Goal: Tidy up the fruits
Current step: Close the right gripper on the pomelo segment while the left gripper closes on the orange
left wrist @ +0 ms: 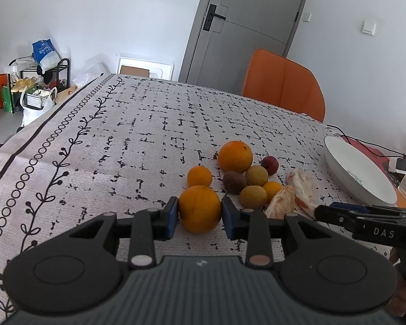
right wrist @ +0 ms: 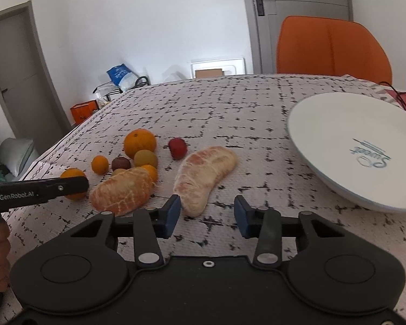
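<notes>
Gripping the nearest orange at its widest girth, the left gripper is pressing a blue pad against each flank of the fruit, which is sitting on the patterned tablecloth at the near edge of the fruit pile. To do this step well, the person is best keeping the pads level across the orange's middle and lifting straight up, since the round skin is likely to roll out of a tilted or low pinch, and the small orange just behind it is close enough to be nudged.

The held orange is looking smooth, bright and firm, roughly spherical. Beyond it the pile is spreading out: a large orange at the back, a dark brown fruit, two yellow-green fruits close together, a red fruit, and two peeled pomelo segments.

The right gripper is standing part open, its jaws not pressing on anything; the tip of the longer pomelo segment is lying just ahead of the left pad, touching or nearly touching it, while the right pad is standing clear. The fatter segment is lying to its left. Centring the jaws over the segment's narrow end before squeezing seems wise, as the pale membrane looks soft and easily crushed.

The white plate is resting to the right, tilted on something under its far side, apparently the destination.
</notes>
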`<state>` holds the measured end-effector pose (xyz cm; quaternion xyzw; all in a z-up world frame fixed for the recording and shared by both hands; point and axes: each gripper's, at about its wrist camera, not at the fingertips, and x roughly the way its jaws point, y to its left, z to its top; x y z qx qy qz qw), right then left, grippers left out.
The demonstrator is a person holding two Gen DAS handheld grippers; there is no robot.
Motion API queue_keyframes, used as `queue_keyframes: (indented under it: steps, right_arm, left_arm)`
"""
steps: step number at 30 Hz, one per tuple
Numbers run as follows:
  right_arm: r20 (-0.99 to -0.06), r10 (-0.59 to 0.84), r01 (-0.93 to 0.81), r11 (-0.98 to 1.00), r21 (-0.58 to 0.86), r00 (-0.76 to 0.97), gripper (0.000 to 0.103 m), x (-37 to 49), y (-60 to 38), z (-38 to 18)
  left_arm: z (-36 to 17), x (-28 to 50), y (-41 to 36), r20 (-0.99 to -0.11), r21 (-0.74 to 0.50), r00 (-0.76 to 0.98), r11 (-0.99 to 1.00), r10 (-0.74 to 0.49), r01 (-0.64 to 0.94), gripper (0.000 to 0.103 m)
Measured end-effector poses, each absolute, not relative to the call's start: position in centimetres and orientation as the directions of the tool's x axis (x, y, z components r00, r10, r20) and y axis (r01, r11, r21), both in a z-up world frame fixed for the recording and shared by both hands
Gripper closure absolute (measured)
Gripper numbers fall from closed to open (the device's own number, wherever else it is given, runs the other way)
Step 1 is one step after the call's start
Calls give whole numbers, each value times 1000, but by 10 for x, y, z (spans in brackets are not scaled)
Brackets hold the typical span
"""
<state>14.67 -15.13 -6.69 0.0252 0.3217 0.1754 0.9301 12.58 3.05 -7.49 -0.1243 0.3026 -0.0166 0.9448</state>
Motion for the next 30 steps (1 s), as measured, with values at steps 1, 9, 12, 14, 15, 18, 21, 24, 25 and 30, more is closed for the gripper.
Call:
queue_keyframes:
  steps: [1, 9, 12, 14, 15, 18, 21, 24, 25, 30]
  right_arm:
    - [-591, 339, -306, 939, 159, 732, 62, 146, -151, -67]
    - [-601, 347, -331, 933, 142, 720, 57, 158, -129, -66]
    - [-601, 339, -330, 935, 130, 724, 57, 165, -123, -67]
    - [-601, 334, -327, 937, 124, 726, 57, 170, -120, -67]
    - [-602, 328, -324, 938, 119, 728, 57, 172, -119, -67]
    - [-600, 315, -312, 943, 113, 735, 57, 178, -117, -67]
    - [-595, 301, -301, 948, 102, 745, 65, 183, -116, -68]
    - [-591, 302, -300, 948, 104, 748, 66, 182, -119, -68]
    - [-590, 306, -299, 948, 112, 747, 67, 181, -120, -68]
    - [-576, 322, -295, 945, 144, 751, 67, 172, -129, -64]
  left_arm:
    - [-75, 125, 31, -566, -246, 817, 968, -107, -44, 70]
    - [-72, 121, 34, -559, -249, 823, 967, -104, -46, 71]
    - [-71, 117, 39, -558, -248, 825, 967, -95, -57, 71]
    - [-70, 115, 43, -556, -249, 827, 966, -86, -68, 71]
    - [-69, 114, 45, -556, -250, 827, 965, -82, -72, 71]
    - [-68, 112, 49, -554, -253, 829, 964, -74, -82, 71]
    - [-65, 110, 51, -549, -253, 833, 964, -70, -85, 71]
    - [-63, 108, 51, -544, -252, 836, 964, -70, -84, 71]
    - [-62, 107, 50, -543, -252, 837, 964, -71, -82, 71]
    - [-59, 108, 45, -535, -250, 841, 966, -82, -65, 71]
